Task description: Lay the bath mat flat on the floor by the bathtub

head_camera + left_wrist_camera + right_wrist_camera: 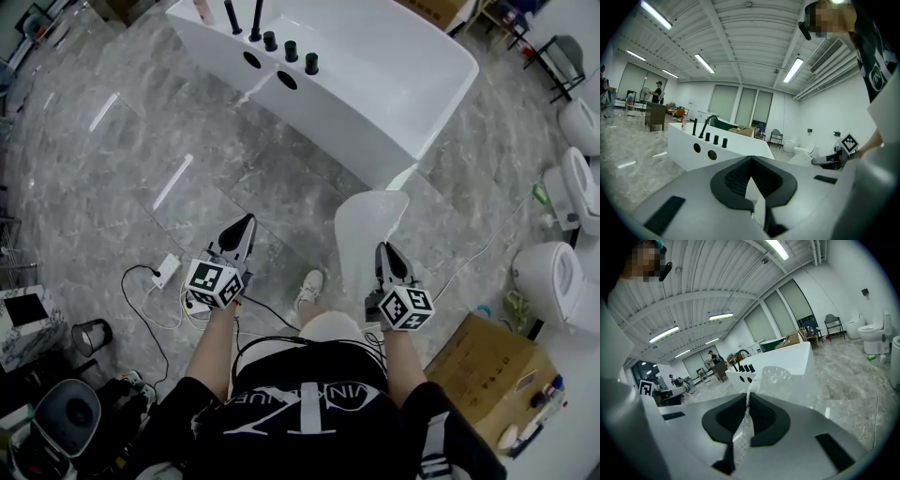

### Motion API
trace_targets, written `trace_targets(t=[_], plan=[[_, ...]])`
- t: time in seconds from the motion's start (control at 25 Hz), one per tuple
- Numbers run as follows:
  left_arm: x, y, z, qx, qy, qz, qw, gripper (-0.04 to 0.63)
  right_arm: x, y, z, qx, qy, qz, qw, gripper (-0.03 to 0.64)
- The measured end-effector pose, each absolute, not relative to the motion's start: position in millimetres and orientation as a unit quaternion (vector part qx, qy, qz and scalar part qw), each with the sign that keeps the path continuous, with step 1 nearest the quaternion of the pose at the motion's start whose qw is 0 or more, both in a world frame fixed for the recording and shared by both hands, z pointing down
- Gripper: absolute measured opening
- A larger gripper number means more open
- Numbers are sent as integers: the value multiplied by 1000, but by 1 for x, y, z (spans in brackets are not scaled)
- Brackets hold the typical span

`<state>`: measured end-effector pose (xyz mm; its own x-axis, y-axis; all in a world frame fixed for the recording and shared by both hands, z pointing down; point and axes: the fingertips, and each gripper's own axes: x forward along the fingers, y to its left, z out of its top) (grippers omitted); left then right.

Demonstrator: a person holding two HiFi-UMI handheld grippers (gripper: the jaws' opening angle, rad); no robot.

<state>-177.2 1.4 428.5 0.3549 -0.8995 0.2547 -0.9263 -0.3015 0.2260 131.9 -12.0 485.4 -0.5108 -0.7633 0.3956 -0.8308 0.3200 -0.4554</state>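
- The translucent white bath mat (370, 225) is being gripped at one edge by the right gripper (383, 250), whose jaws are being pressed tight on it.
- In the right gripper view, the bath mat (780, 377) is seen running between the black pads of the right gripper (749, 395) and rising past them; round raised spots are showing on its surface.
- The mat is being held up in front of the person, between them and the near end of the white bathtub (375, 89). Whether its far edge is touching the grey marble floor (141, 141) cannot be told.
- The left gripper (246, 223) is being held level with the right one and well apart from the mat.
- In the left gripper view, the jaws of the left gripper (751, 160) are being kept together at the tips, with the bathtub (693, 152) lying beyond them.
- A white shoe (309, 284) is being seen on the floor between the two grippers.
- A cardboard box (487, 352) and a white toilet (553, 274) are standing to the person's right.
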Motion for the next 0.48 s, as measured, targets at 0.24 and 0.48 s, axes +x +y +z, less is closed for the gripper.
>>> trace_targets(t=[0.24, 0.48], plan=[[-187, -33, 448, 812, -552, 48, 182, 14, 112, -30, 505, 507, -793, 333, 49, 37], [-200, -76, 471, 828, -523, 72, 191, 14, 87, -46, 530, 533, -768, 350, 52, 37]])
